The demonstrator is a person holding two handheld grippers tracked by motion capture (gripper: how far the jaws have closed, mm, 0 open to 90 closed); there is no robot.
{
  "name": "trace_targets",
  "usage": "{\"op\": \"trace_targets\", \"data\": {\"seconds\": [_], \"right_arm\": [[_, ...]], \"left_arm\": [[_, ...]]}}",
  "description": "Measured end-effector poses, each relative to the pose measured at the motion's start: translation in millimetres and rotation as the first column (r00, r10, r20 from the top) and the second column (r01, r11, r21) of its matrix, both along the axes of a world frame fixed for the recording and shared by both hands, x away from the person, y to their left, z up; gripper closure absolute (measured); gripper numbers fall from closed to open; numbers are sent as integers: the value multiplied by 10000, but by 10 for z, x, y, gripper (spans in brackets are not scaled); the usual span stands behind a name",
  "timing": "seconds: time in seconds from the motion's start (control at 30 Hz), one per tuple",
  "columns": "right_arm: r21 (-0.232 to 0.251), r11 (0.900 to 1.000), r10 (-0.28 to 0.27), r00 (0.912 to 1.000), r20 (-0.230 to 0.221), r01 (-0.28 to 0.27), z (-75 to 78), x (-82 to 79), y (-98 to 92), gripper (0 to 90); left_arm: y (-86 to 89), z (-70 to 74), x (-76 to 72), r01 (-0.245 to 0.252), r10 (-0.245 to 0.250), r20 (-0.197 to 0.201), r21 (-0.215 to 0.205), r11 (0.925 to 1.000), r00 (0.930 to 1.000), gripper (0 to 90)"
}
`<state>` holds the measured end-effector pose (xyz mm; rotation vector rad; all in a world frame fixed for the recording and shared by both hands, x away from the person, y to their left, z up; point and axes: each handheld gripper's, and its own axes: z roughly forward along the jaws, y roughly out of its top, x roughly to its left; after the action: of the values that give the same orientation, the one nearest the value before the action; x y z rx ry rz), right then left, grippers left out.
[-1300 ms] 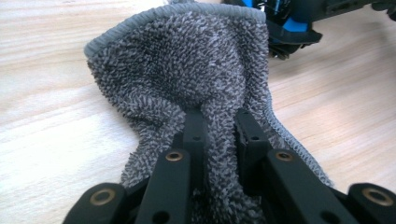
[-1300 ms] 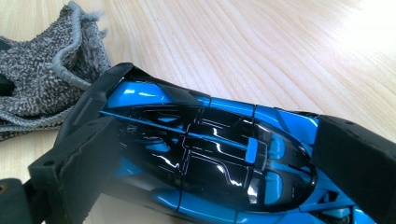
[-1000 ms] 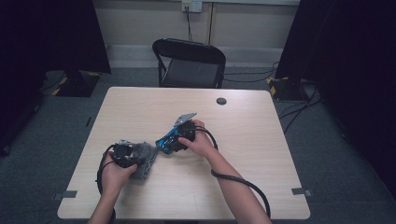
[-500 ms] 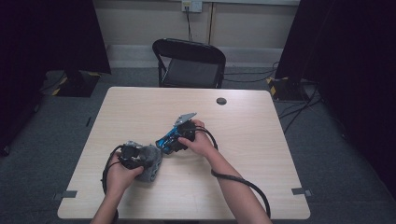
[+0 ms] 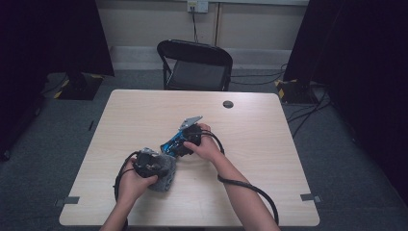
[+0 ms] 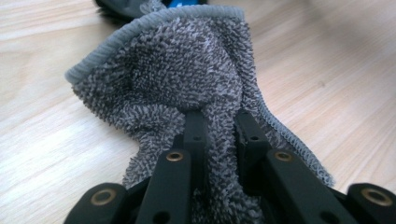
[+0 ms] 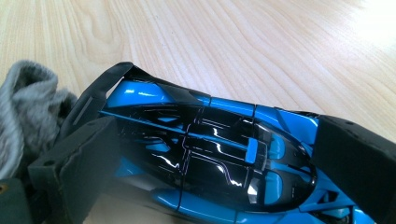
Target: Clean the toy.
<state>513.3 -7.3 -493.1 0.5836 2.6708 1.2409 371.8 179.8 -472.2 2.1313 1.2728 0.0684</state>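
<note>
The left gripper (image 5: 153, 166) has its jaws clamped on a bunched grey terry cloth (image 6: 187, 79), which rests on the wooden table (image 5: 269, 144) near the front edge, left of centre. The right gripper (image 5: 185, 139) holds a blue-and-black toy car (image 7: 210, 158) across its body, one jaw pressed on each side. In the high view, the cloth (image 5: 164, 177) lies just beside the car's (image 5: 171, 143) end; whether they touch cannot be determined.

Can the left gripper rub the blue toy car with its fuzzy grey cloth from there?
Probably yes. The left gripper pinches the grey cloth, which already lies right beside the blue toy car held in the right gripper, with nothing between them.
</note>
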Motion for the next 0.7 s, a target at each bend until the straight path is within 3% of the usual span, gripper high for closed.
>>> {"op": "trace_targets", "data": {"seconds": [0.07,0.2,0.43,0.53,0.7], "right_arm": [[-6,10000,4,10000,5,-4,0,0,1,7],[13,10000,-2,10000,-1,2,-1,0,0,7],[9,10000,18,10000,19,-18,-1,3,-2,7],[44,10000,18,10000,23,-18,-4,2,-4,7],[49,10000,54,10000,20,-54,-4,8,-4,8]], "left_arm": [[-49,-5,-6,198,-199,-53,-168,9997,9998,779],[-171,4,-17,587,-587,138,-14,9983,9982,778],[-343,83,-62,1384,-1380,274,-97,9903,9900,778],[-322,151,-64,1476,-1469,457,-113,9890,9881,778],[-160,308,-58,1199,-1176,694,-301,9923,9906,778]]}}
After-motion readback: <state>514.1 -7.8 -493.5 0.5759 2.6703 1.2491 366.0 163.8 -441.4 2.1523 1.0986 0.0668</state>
